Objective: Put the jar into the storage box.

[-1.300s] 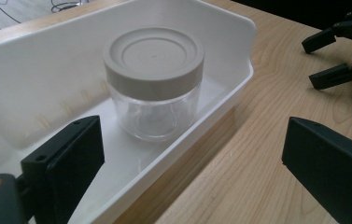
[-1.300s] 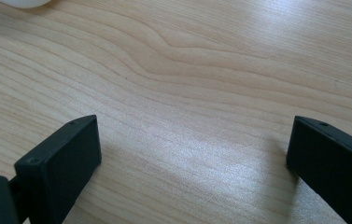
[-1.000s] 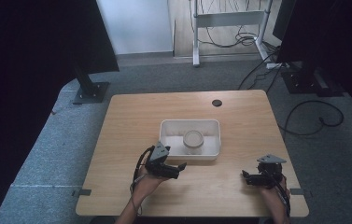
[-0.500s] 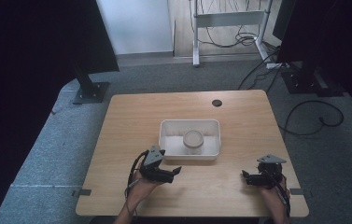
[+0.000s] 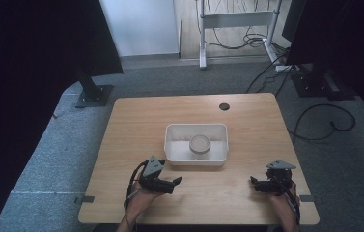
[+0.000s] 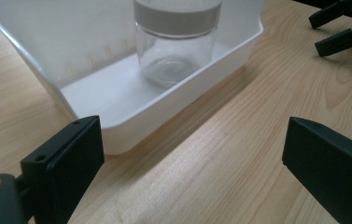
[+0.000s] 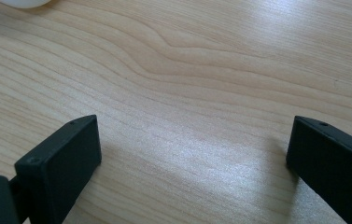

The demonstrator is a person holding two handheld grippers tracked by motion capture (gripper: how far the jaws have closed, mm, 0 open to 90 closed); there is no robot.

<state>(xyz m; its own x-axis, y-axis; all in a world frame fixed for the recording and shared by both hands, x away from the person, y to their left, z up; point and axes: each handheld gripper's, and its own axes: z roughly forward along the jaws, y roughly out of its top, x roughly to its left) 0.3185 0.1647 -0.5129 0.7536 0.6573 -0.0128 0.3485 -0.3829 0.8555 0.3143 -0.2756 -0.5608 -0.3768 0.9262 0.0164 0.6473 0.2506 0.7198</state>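
Observation:
A white rectangular tray [image 5: 196, 161] sits at the middle of the wooden table [image 5: 141, 121]. Upright inside it stands a clear jar [image 5: 200, 145] with a pale lid. My left gripper [image 5: 175, 181] rests near the front edge, just short of the tray's near left corner, open and holding nothing. In the left gripper view the tray [image 6: 131, 126] and the jar [image 6: 176, 42] lie ahead beyond my left gripper [image 6: 192, 163]. My right gripper [image 5: 254, 182] lies at the front right, open and empty, pointing left. The right gripper view has my right gripper [image 7: 192, 158] over bare wood.
A small dark round hole [image 5: 224, 106] marks the table's far side. Black stands and cables occupy the floor beyond the table. The other gripper's black jaws show at the top right of the left gripper view.
My left gripper has drawn back from the tray toward the front edge of the table. The right gripper, tray and jar have stayed put.

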